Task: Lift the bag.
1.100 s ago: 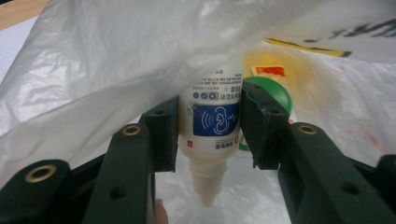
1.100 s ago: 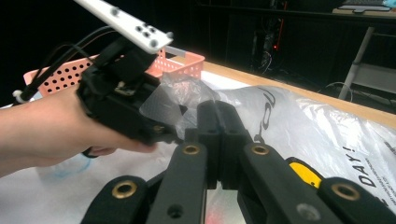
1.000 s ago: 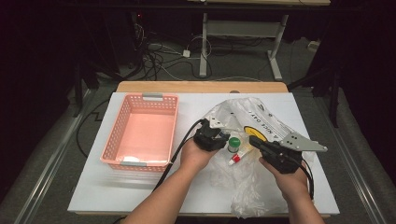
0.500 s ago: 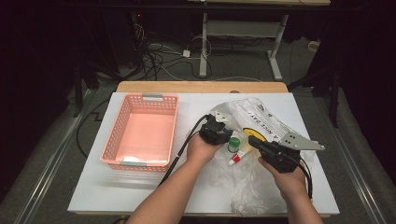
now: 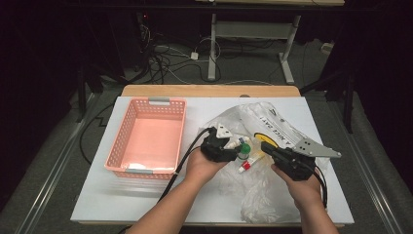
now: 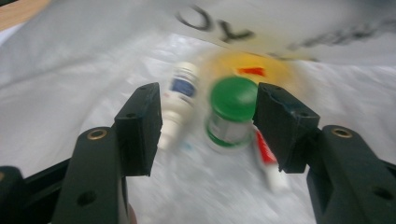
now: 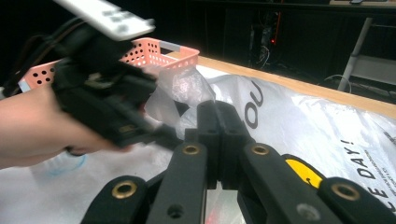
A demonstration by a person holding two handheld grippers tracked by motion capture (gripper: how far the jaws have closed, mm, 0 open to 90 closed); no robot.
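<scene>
A white plastic bag (image 5: 272, 122) with a yellow smiley lies crumpled on the right of the table. At its mouth lie a green-capped bottle (image 5: 245, 147), a small white bottle (image 6: 180, 93) and a red-tipped tube (image 5: 247, 165). My left gripper (image 5: 237, 146) points at them. Its jaws have just been opening, and the green-capped bottle (image 6: 233, 100) and the white bottle stand between them, ungripped. My right gripper (image 5: 265, 145) is shut on the bag's edge, just right of the items; in the right gripper view its jaws (image 7: 218, 109) press together.
A pink perforated basket (image 5: 117, 146) stands left of the left hand, with something small and pale at its near end. The white tabletop (image 5: 146, 195) ends in a wooden strip at the back. Cables and desk legs lie on the floor beyond.
My left gripper pushed out toward the bag, then drew back slightly over the bottles, and its jaws now stand wider. The right hand and gripper have stayed put.
</scene>
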